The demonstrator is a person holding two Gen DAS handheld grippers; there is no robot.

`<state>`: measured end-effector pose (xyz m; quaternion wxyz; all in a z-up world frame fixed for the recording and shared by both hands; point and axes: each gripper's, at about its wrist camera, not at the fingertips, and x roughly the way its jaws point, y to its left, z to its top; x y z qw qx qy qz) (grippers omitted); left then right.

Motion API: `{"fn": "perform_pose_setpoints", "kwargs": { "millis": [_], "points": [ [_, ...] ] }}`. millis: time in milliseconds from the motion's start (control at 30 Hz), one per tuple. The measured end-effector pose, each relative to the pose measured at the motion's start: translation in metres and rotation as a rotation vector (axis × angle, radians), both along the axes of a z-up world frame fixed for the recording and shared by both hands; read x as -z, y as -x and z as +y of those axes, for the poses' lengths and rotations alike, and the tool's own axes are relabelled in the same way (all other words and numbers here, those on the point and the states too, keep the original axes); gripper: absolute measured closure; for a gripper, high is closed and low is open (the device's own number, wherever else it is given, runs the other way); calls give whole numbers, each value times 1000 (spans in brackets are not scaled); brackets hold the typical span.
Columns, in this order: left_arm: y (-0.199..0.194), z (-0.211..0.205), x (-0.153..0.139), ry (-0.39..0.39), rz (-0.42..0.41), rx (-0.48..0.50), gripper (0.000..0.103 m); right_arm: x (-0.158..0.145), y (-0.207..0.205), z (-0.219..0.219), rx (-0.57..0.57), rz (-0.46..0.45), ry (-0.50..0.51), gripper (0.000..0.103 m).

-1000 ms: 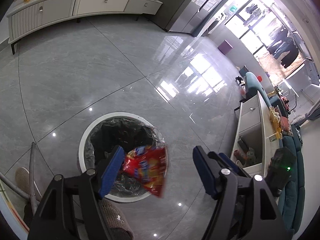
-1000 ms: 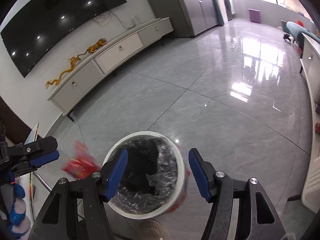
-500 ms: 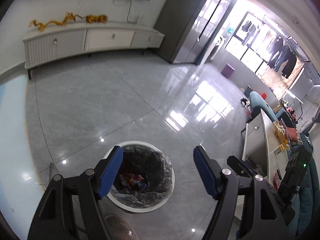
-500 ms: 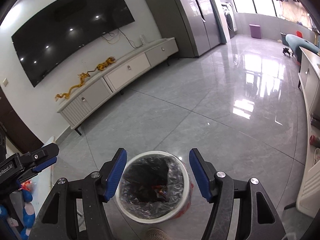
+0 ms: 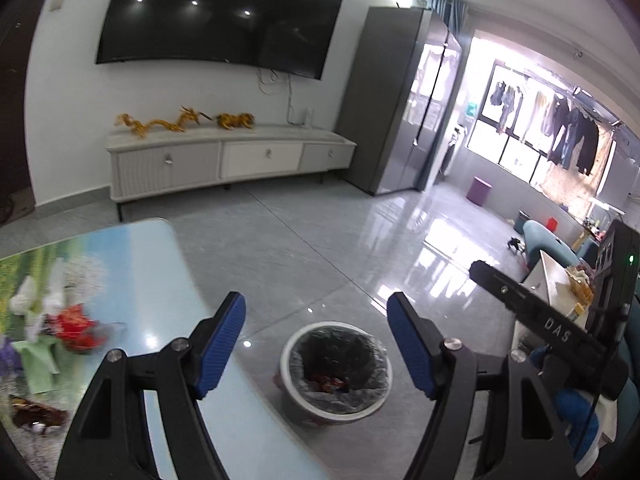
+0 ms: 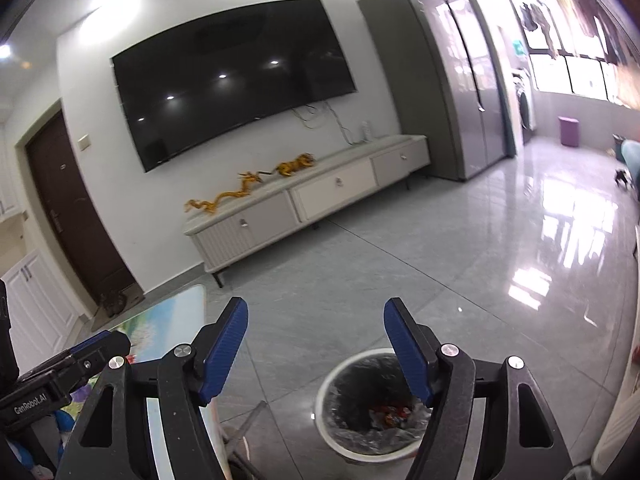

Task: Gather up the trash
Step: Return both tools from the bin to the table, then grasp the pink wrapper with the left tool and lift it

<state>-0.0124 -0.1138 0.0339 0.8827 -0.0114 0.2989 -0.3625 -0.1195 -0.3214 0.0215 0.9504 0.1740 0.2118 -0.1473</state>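
Note:
A white trash bin (image 5: 335,370) lined with a black bag stands on the floor, with a red snack wrapper (image 5: 327,380) inside; both show in the right wrist view, bin (image 6: 370,406) and wrapper (image 6: 390,414). My left gripper (image 5: 316,346) is open and empty, held high above the bin and the table edge. My right gripper (image 6: 316,352) is open and empty, above and left of the bin. On the glass table (image 5: 132,280) lie a red wrapper (image 5: 76,326) and a dark wrapper (image 5: 34,414).
A white TV cabinet (image 5: 224,160) with gold dragon figures stands under a wall TV (image 5: 220,16). A grey cupboard (image 5: 400,100) is to the right. A white side unit (image 5: 560,292) and teal sofa are at far right. Grey tiled floor surrounds the bin.
The red snack wrapper left my left gripper and dropped into the bin. Both grippers then rose and tilted up, so the table, TV and wall came into view.

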Motion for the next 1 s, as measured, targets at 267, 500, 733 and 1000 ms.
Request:
{"fn": "perform_pose_setpoints", "kwargs": {
  "millis": [267,500,733,1000],
  "points": [
    [21,113,2,-41,-61,-135,31,-13,-12,54,-131,-24,43,33],
    [44,216,34,-98,-34,-227,31,-13,-14,94,-232,-17,63,32],
    [60,270,95,-201,72,-278,31,4,-38,141,-374,31,38,31],
    [59,262,136,-275,144,-194,32,32,-67,193,-505,135,60,31]
  ]
}}
